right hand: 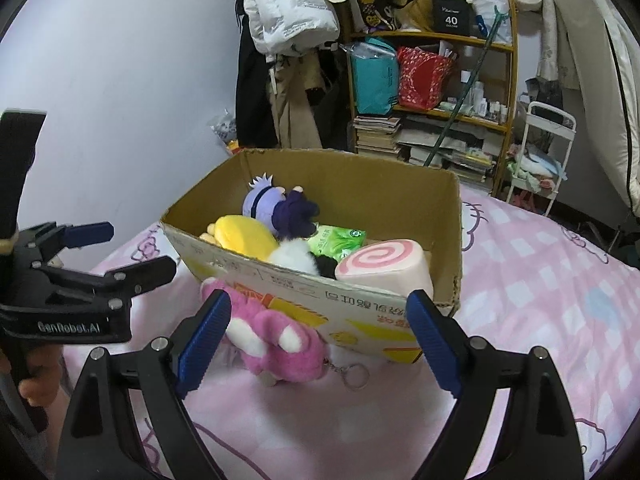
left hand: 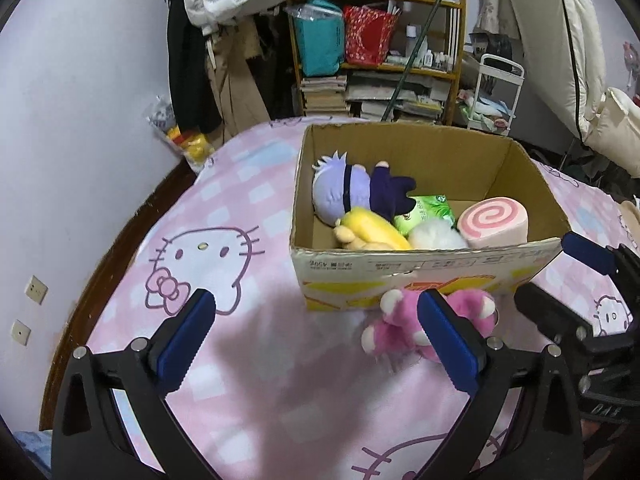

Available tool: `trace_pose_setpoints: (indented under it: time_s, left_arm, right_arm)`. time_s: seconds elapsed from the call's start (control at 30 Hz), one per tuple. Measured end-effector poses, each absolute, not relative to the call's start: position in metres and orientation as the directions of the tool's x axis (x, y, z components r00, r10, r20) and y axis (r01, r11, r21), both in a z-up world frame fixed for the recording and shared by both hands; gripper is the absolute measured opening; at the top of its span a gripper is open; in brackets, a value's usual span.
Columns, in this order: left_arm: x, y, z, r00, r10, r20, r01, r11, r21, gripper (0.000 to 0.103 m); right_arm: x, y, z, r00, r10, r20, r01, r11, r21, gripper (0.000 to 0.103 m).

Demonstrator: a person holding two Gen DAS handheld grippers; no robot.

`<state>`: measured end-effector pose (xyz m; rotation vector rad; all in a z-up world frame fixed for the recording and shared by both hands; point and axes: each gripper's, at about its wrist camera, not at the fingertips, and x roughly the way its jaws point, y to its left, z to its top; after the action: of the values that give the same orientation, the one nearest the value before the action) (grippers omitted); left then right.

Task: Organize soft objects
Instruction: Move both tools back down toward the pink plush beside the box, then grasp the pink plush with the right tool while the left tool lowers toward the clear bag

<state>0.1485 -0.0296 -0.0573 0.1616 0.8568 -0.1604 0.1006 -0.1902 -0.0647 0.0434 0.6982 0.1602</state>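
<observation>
- Two sets of tongs are seen above a bed covered by a pink cat-print sheet; both are spread wide and nothing is gripped by either.
- Left tongs: blue-padded fingers are held over bare sheet, left of the box front. In the right wrist view these tongs are seen at the far left edge, also spread.
- Right tongs: held low before the box front, with the pink plush framed between the fingers but not touched. In the left wrist view these tongs appear at the right, beside the near right box corner.
- Pink plush: found lying on the sheet outside the box, pressed against its front wall; white paws are turned up, and a metal keyring trails from it toward the camera.
- Cardboard box: open-topped, standing on the bed.
- Inside the box are noted: a lavender-haired doll in dark clothes toward the back left; a yellow plush at the front left; a green packet in the middle; a white fluffy item against the front wall; a pink swirl-roll cushion at the right.
- A cluttered wooden shelf stands behind the bed.
</observation>
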Motion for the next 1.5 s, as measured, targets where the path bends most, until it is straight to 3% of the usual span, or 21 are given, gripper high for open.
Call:
trace_pose_setpoints:
  time_s: [0.47, 1.03, 1.43, 1.5]
  left_arm:
    - [0.156, -0.031, -0.069, 0.593, -0.091, -0.8, 0.215, 0.975, 0.049, 0.1]
    - [0.17, -0.033, -0.101, 0.468, -0.076, -0.88, 0.227, 0.973, 0.037, 0.1]
    - [0.177, -0.035, -0.113, 0.434, -0.077, -0.898, 0.237, 0.971, 0.031, 0.1]
    - [0.178, -0.034, -0.115, 0.419, -0.092, -0.903, 0.237, 0.971, 0.011, 0.1]
  right_arm:
    - [0.094, -0.184, -0.07, 0.732, 0.173, -0.659, -0.124, 0.985, 0.121, 0.096]
    - [0.114, -0.166, -0.117, 0.586, 0.212, -0.782, -0.185, 0.975, 0.125, 0.096]
    - [0.136, -0.153, -0.142, 0.535, 0.211, -0.818, -0.211, 0.971, 0.112, 0.096]
    - [0.141, -0.151, -0.145, 0.532, 0.197, -0.823, -0.218, 0.972, 0.092, 0.091]
